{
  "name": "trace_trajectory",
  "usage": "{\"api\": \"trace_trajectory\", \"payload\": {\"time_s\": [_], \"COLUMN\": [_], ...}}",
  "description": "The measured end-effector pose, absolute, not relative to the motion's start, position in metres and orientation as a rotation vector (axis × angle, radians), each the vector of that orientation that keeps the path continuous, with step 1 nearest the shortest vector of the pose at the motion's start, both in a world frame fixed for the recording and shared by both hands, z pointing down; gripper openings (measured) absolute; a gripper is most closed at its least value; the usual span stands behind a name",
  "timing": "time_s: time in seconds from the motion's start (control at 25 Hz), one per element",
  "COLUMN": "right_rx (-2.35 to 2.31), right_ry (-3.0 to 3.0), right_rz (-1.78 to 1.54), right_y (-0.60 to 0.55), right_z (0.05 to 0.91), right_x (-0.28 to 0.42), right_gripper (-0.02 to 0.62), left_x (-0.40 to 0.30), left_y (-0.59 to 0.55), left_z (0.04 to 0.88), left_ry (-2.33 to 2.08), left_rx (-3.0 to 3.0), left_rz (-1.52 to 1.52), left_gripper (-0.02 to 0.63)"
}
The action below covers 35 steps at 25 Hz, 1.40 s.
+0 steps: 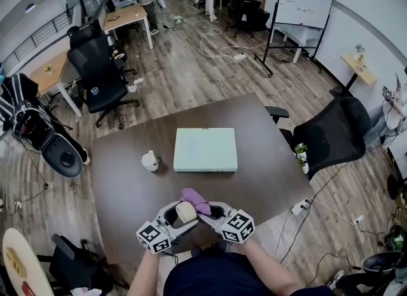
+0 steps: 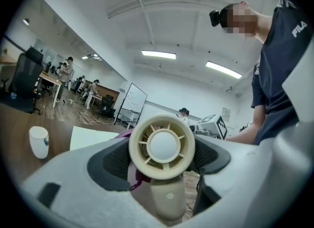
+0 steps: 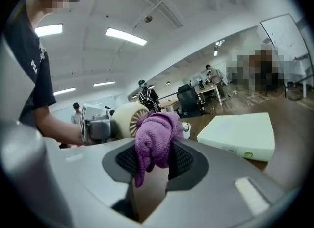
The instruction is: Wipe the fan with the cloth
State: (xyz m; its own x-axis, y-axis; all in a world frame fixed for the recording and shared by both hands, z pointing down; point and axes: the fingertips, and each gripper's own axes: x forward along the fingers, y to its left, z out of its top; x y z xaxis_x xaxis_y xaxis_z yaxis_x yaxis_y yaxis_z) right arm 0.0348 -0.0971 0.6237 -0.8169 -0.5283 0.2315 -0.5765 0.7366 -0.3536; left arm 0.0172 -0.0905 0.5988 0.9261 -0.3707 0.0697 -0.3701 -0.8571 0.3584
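On the person's side of the flat box (image 1: 205, 149), over the worktop (image 1: 127, 186), the left gripper (image 1: 180, 212) pinches the small cream fan (image 2: 162, 146) and the right gripper (image 3: 153, 162) pinches the purple cloth (image 3: 156, 136) just beside it, so wiping seems barely begun.

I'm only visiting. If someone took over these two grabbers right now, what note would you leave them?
Left gripper: shut on the cream fan.
Right gripper: shut on the purple cloth, which is bunched against the fan.
Where: both held above the table's near edge.
Done: both picked up and brought together.
Left: the wiping; how much is already wiped can't be told.
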Motion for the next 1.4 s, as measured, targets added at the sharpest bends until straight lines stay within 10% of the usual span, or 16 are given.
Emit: {"api": "trace_trajectory", "payload": {"time_s": [0.6,1.4], "right_rx": [0.914,0.774], "right_ry": [-2.725,-2.750], "right_rz": [-0.073,-0.103], "right_y": [-0.076,-0.049], "right_z": [0.590,0.592], "right_x": [0.029,0.024], "right_gripper": [0.129,0.129], "left_x": [0.006,-0.009], "left_y": [-0.095,-0.121], "left_z": [0.568,0.549], "left_ry": [-0.609,-0.794], "left_rx": [2.624,2.495], "left_rz": [-0.175,-0.374], "left_gripper": [0.380,0.380]}}
